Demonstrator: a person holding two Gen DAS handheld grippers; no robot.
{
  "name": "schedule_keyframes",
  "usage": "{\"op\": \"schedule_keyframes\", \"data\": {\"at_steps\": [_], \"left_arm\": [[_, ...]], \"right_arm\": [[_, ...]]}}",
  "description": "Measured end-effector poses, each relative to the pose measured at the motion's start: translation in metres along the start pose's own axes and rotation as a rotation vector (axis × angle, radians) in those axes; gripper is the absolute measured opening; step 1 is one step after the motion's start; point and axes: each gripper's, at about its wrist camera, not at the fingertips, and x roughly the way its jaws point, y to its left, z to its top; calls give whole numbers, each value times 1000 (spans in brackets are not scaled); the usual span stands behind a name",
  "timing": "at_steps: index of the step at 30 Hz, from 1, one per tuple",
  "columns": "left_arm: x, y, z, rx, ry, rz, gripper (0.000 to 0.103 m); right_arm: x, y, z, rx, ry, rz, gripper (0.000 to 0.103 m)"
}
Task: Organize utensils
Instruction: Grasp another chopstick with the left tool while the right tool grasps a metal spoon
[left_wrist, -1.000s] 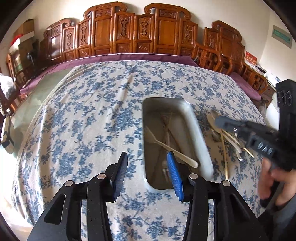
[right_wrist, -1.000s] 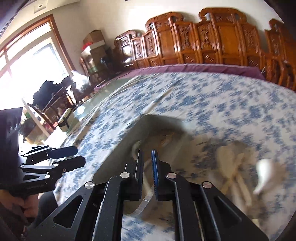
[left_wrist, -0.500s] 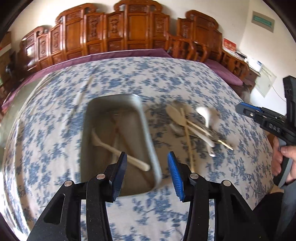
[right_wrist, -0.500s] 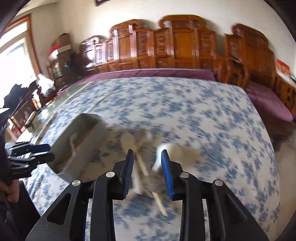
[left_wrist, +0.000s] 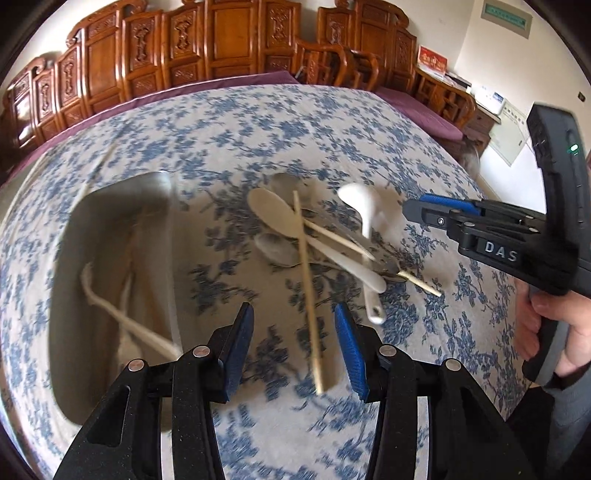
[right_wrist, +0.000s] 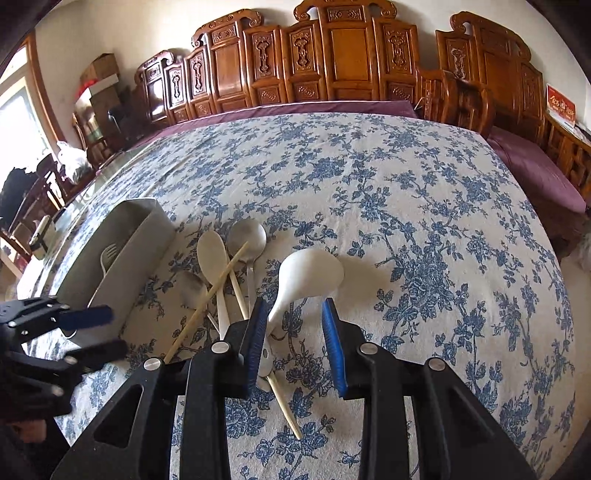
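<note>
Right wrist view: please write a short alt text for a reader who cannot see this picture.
The open right gripper hovers over a white ladle, with the handle between its blue pads, on a blue-flowered tablecloth. To the left lie more spoons and a chopstick beside a grey tray; the left gripper shows at the left edge.

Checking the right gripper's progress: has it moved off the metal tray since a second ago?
Yes. The right gripper has swung rightward, away from the metal tray, and now sits over the white ladle spoon, jaws apart.
</note>
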Motion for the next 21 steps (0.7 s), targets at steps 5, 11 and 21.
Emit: {"op": "schedule_keyframes", "data": {"at_steps": [5, 11, 21], "left_arm": [[22, -8, 8, 9, 30, 0, 43], [44, -13, 11, 32, 63, 4, 34], [55, -16, 9, 59, 79, 42, 21]], "right_arm": [[-3, -2, 2, 2, -10, -3, 33], [-2, -4, 3, 3, -4, -16, 33], [-2, 0, 5, -7, -7, -9, 33]]}}
